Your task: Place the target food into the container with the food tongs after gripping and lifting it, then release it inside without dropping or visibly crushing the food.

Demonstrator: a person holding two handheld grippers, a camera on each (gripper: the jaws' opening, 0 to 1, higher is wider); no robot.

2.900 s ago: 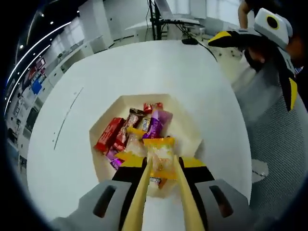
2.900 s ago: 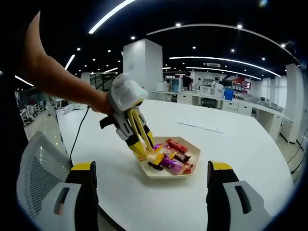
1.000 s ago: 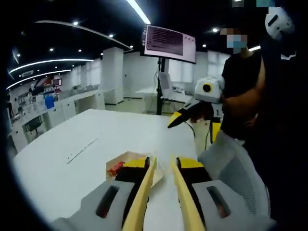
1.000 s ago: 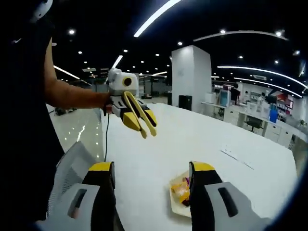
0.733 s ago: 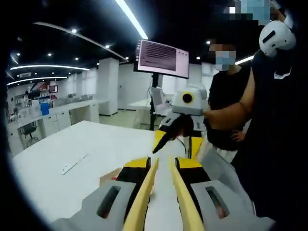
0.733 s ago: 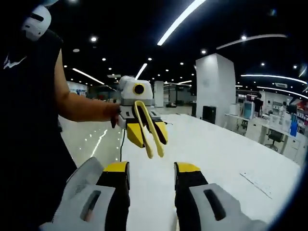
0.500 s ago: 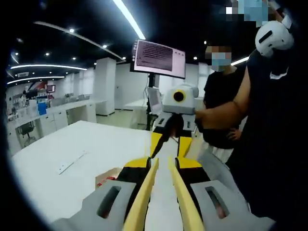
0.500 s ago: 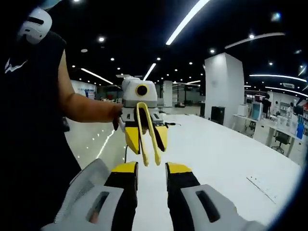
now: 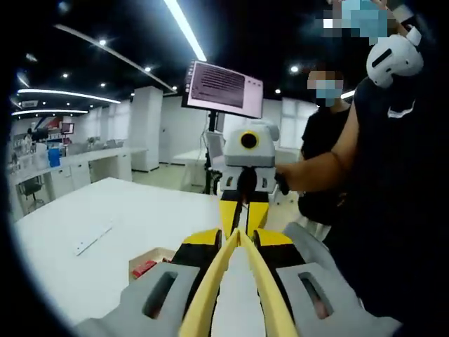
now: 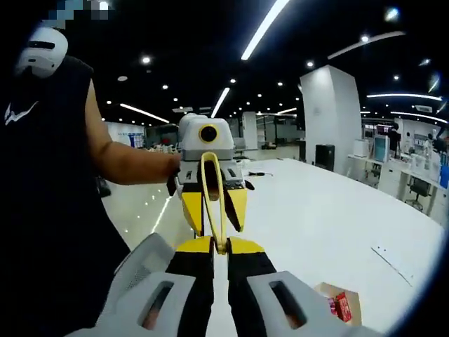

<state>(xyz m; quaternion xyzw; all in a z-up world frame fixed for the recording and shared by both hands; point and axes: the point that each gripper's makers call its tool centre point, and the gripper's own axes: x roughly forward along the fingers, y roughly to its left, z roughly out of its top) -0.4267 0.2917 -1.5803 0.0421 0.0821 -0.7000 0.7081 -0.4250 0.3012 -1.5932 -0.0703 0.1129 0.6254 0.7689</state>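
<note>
Our left gripper [image 9: 237, 242] and right gripper [image 10: 219, 246] face each other, both clenched empty, tongs [image 10: 212, 200] tip-to-tip. The snacks [image 10: 341, 306] sit in the tray [image 9: 149, 261] on the worktop [image 9: 84, 260], below both.

In the left gripper view we find the left claw [image 9: 238, 242] raised above the tabletop [image 9: 105, 232], its tongs [image 9: 242, 281] running up the middle with tips together, and the right claw [image 9: 242, 210] facing it just behind those tips. The container [image 9: 147, 261] with packets sits on the tabletop to lower left; a monitor [image 9: 223, 88] stands beyond the far edge. In the right gripper view we log the container [image 10: 339, 300] at lower right, the left claw [image 10: 219, 246] straight ahead.
</note>
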